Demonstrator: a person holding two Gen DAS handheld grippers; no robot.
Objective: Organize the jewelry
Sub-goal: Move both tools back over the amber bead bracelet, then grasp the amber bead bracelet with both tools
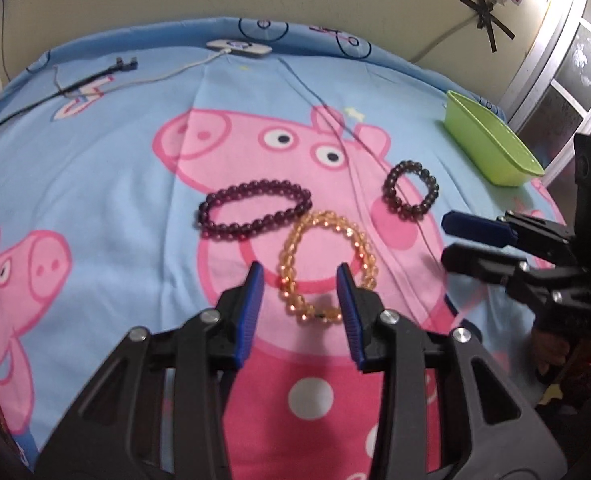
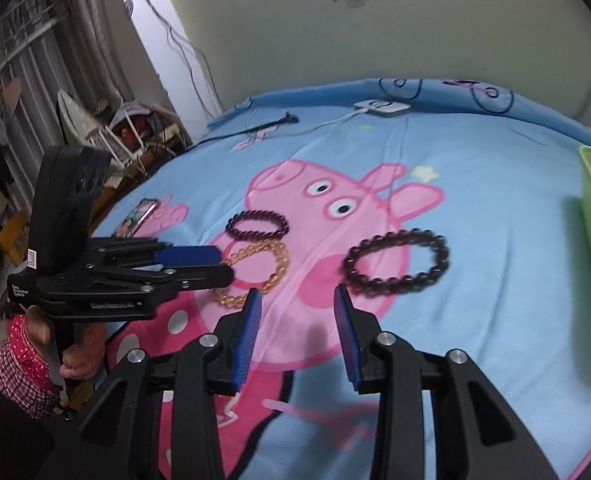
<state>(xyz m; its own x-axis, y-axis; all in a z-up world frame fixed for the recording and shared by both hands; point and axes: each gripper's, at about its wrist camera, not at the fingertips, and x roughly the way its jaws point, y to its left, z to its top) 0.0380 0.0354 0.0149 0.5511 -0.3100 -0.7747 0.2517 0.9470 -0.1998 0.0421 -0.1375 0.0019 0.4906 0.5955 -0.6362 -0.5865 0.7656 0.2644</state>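
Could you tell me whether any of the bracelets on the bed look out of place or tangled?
One thing stands out: the amber bracelet overlaps the rim of the purple bracelet instead of lying apart. The dark bracelet lies alone, nearer the green tray. Nothing looks broken.

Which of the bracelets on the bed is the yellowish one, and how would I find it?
Start at the big pink cartoon pig on the blue bedsheet. Just below its face lie three bead bracelets. The amber bracelet is the see-through golden one nearest the left gripper, touching the purple bracelet; the dark bracelet lies apart, towards the green tray.
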